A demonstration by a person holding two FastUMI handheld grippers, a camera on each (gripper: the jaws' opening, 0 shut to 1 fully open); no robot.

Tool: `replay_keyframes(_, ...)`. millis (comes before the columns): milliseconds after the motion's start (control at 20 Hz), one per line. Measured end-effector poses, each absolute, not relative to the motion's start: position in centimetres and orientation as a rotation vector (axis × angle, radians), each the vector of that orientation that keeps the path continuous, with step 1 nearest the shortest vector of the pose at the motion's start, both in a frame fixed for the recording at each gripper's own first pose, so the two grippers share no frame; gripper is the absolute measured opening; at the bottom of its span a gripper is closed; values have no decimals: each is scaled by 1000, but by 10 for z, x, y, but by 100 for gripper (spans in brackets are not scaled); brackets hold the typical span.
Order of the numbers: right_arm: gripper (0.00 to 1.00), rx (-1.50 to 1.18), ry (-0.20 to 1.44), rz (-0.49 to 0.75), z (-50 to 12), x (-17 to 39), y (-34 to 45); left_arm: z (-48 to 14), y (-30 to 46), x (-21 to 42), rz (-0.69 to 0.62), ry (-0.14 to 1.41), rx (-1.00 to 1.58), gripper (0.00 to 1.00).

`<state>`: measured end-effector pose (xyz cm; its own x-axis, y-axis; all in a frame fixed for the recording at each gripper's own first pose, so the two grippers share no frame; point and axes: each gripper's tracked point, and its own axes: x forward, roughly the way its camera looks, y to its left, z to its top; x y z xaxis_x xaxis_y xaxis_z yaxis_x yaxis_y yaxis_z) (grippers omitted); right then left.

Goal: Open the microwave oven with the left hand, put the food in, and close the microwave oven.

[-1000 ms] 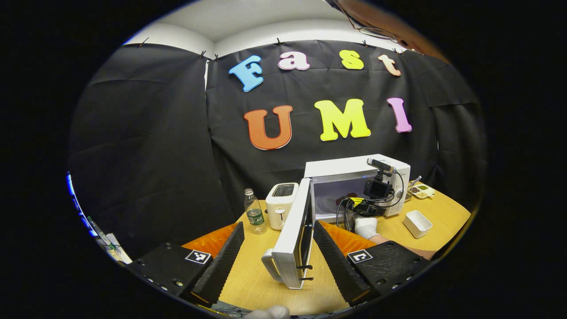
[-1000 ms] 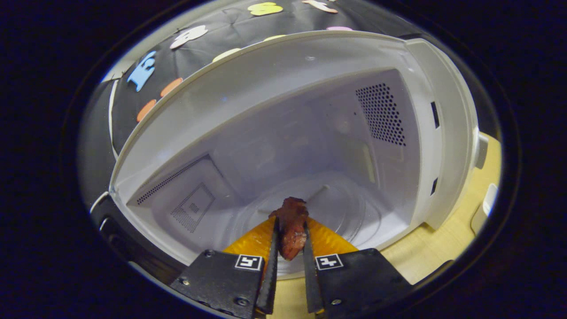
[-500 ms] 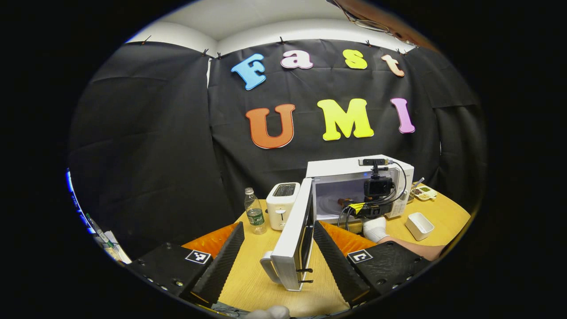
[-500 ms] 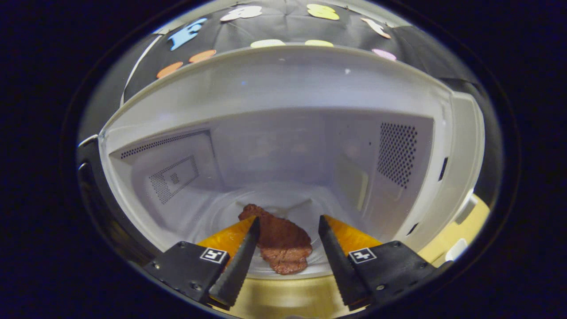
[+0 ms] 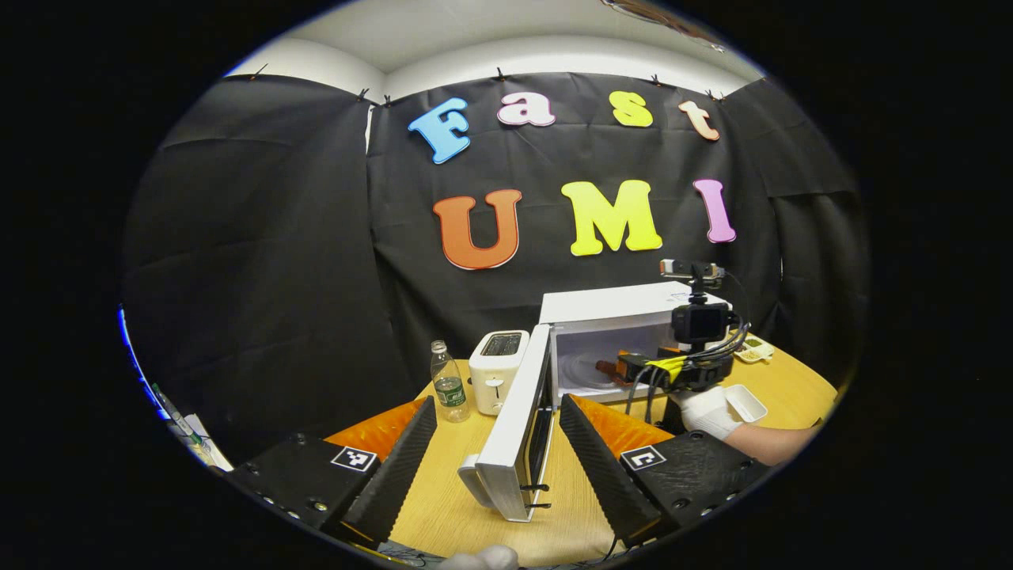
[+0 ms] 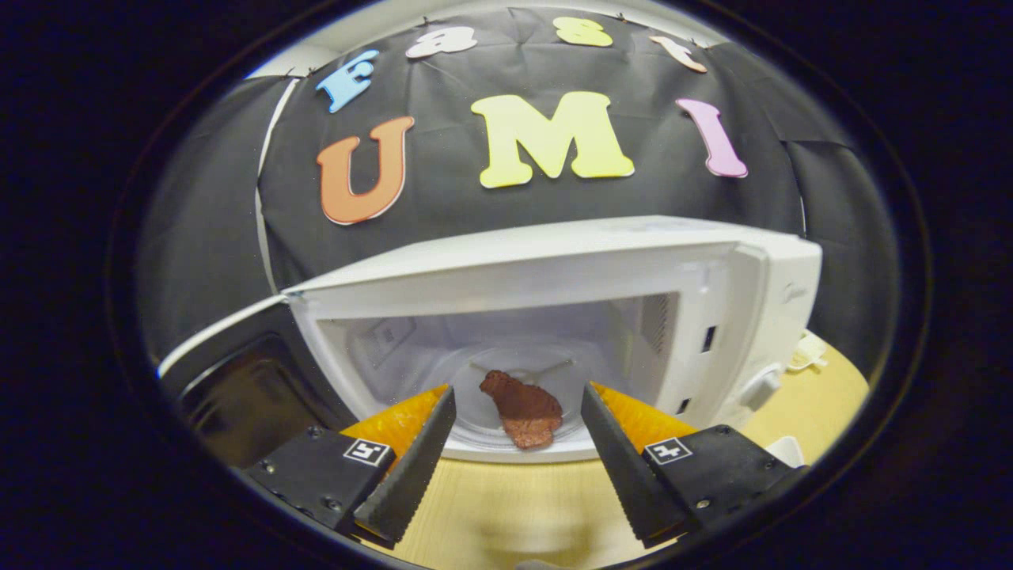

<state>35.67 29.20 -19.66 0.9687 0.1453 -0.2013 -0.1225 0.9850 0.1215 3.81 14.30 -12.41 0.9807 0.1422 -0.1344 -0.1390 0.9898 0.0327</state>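
two of three steps judged done: microwave door (image 5: 513, 431) swung open, food (image 6: 524, 407) laid inside on turntable, both grippers (image 6: 514, 467) spread and empty, closing left

My left gripper (image 5: 497, 443) hangs spread wide, its fingers flanking the open microwave door (image 5: 518, 431). The microwave (image 5: 617, 328) stands toward the table's (image 5: 443, 507) far edge, a toaster (image 5: 497, 370) and bottle (image 5: 448, 382) beside it. A gloved hand (image 5: 708, 412) holds the right gripper (image 5: 633, 370) at the cavity.
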Motion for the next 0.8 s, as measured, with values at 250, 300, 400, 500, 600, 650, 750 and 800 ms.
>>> replay_keyframes(250, 92, 82, 219, 157, -133, 245, 232, -94, 126, 40, 80, 87, 9, 96)
replay_keyframes(300, 92, 59, 221, 159, -124, 225, 219, -91, 122, 40, 64, 82, 9, 96)
replay_keyframes(400, 92, 24, 223, 140, -110, 188, 187, -87, 113, 42, 37, 72, 10, 96)
replay_keyframes(500, 100, 14, 218, 108, -97, 157, 156, -87, 104, 43, 15, 65, 14, 96)
replay_keyframes(600, 100, 31, 223, 78, -89, 128, 132, -91, 96, 44, -3, 66, 19, 96)
replay_keyframes(650, 100, 35, 228, 58, -88, 116, 120, -93, 91, 45, -9, 72, 22, 96)
replay_keyframes(750, 100, 31, 227, 35, -83, 94, 103, -95, 83, 46, -24, 74, 15, 96)
replay_keyframes(800, 100, 25, 230, 17, -84, 85, 94, -95, 80, 47, -33, 73, 14, 96)
